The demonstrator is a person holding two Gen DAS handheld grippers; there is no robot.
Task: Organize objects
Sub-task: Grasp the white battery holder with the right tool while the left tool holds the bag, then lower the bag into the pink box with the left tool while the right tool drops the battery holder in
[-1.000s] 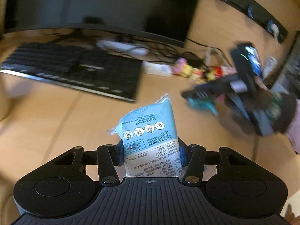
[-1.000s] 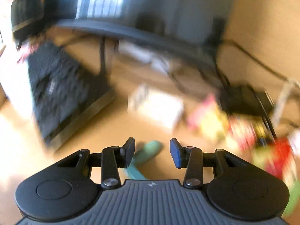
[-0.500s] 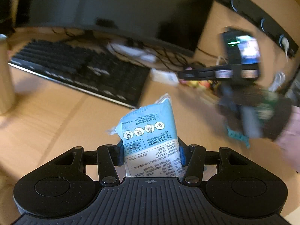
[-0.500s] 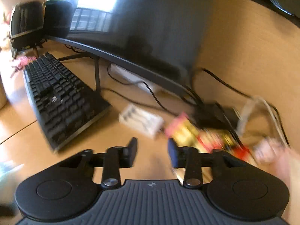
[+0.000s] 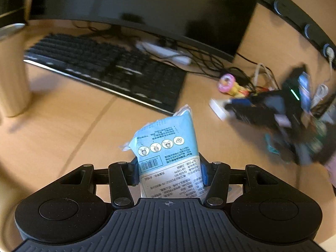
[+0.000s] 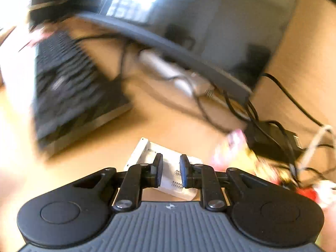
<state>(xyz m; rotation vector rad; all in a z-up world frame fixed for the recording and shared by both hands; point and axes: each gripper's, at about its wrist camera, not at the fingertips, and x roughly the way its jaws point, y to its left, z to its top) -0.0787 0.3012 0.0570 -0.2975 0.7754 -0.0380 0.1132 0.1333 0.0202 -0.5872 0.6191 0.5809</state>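
Note:
My left gripper (image 5: 168, 172) is shut on a light-blue and white printed packet (image 5: 168, 142), which stands up between the pads above the wooden desk (image 5: 63, 130). My right gripper (image 6: 171, 169) has its jaws drawn in to a narrow gap, shut, with nothing clearly pinched. A white plastic box (image 6: 147, 153) lies on the desk right behind and under its fingertips; I cannot tell whether they touch it. In the left wrist view the right gripper (image 5: 231, 107) is blurred at the right, its tips at the white box (image 5: 217, 110).
A black keyboard (image 5: 109, 71) and a monitor (image 5: 147, 6) fill the back. Cables, a black adapter (image 6: 271, 140), a pink ring toy (image 5: 226, 83) and bright wrappers (image 6: 237, 147) crowd the back right. A metal cup (image 5: 12, 71) stands at left. A teal clip (image 5: 271, 145) lies at right.
The right gripper's jaws closed from partly open to a narrow gap, and it swung down to the white box. The left gripper kept its hold on the packet.

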